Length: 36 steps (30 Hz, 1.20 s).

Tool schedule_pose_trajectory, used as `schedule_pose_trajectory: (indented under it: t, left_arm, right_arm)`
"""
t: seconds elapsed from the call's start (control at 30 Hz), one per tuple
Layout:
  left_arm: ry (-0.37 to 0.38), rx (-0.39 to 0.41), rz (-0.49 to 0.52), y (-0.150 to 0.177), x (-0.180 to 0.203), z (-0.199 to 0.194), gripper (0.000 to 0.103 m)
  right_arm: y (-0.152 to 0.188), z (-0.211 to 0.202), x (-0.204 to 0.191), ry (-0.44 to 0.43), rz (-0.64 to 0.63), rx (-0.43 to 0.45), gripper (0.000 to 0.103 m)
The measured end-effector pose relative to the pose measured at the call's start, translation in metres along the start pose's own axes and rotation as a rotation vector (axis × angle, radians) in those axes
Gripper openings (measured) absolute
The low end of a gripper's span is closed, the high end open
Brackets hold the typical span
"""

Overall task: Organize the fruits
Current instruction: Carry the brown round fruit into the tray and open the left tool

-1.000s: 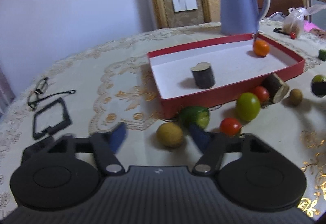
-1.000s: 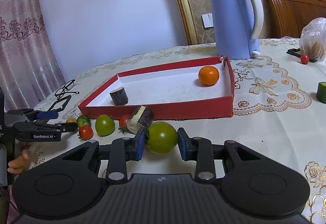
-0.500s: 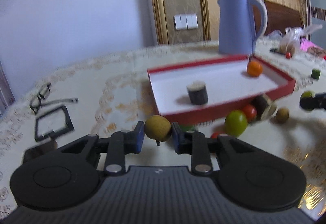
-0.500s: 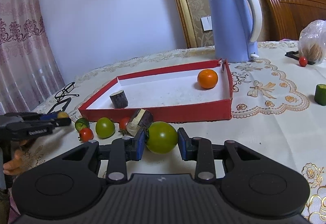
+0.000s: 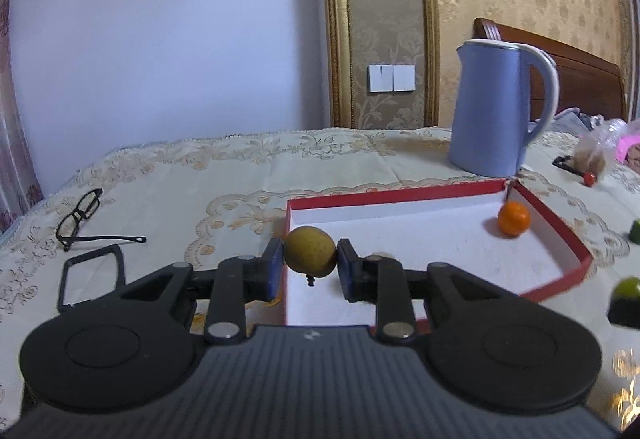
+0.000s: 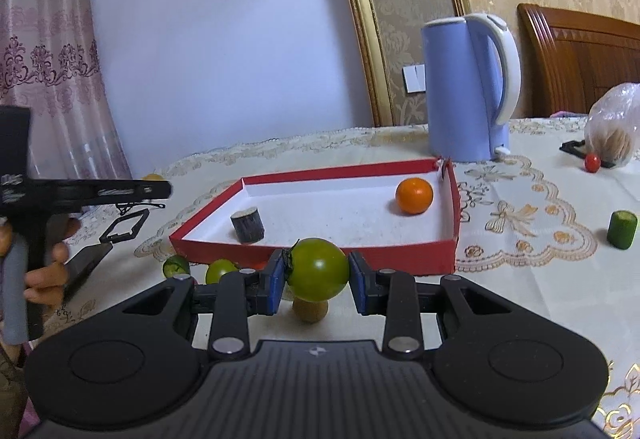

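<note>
Pinching a round yellow-brown fruit [image 5: 310,250] between its blue pads, the left gripper [image 5: 309,267] holds it above the near left corner of the shallow red cardboard tray with a white floor [image 5: 554,213]. The right gripper [image 6: 318,277] clamps a round green tomato [image 6: 318,269] just in front of the tray's red front wall. A small orange citrus [image 6: 414,195] and a dark stubby cylinder [image 6: 248,224] sit inside the tray. A tall blue electric kettle [image 6: 466,89] stands behind it.

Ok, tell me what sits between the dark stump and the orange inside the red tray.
Nothing: in the right wrist view, bare white tray floor runs from stump to orange.
</note>
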State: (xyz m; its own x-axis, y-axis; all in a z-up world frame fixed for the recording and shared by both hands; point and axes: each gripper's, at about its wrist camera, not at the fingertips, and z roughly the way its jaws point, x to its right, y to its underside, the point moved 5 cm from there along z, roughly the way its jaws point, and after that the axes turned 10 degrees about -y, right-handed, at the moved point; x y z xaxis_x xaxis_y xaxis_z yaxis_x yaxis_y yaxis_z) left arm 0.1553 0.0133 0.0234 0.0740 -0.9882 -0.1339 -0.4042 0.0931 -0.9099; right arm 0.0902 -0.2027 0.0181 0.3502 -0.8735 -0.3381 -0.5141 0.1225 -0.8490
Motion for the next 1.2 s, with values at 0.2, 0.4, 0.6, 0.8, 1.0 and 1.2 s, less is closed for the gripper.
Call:
schedule_pose_trajectory:
  t: [0.2,0.4,0.6,0.8,1.0,1.2]
  left_arm:
    - [-0.026,-0.046,-0.017,-0.006,0.015,0.021,0.026]
    - [-0.039,-0.077,0.000,-0.011,0.033,0.039,0.026]
    - [-0.062,-0.136,0.027,-0.017,0.056,0.072,0.026]
    - [-0.091,-0.208,0.053,-0.021,0.074,0.110,0.026]
    - [-0.100,-0.216,0.069,-0.017,0.078,0.110,0.053]
    - [-0.150,-0.129,-0.022,-0.011,0.041,0.065,0.088]
  right_arm:
    - [-0.008,-0.007,-0.007,-0.010,-0.024,0.023,0.033]
    - [-0.015,-0.014,-0.013,-0.015,-0.047,0.046,0.033]
    - [-0.019,-0.021,-0.014,-0.012,-0.065,0.058,0.033]
    - [-0.019,-0.024,-0.009,-0.003,-0.068,0.061,0.033]
    - [-0.017,-0.017,-0.001,0.004,-0.047,0.045,0.033]
    - [-0.015,-0.004,0.007,0.036,-0.042,0.023,0.033]
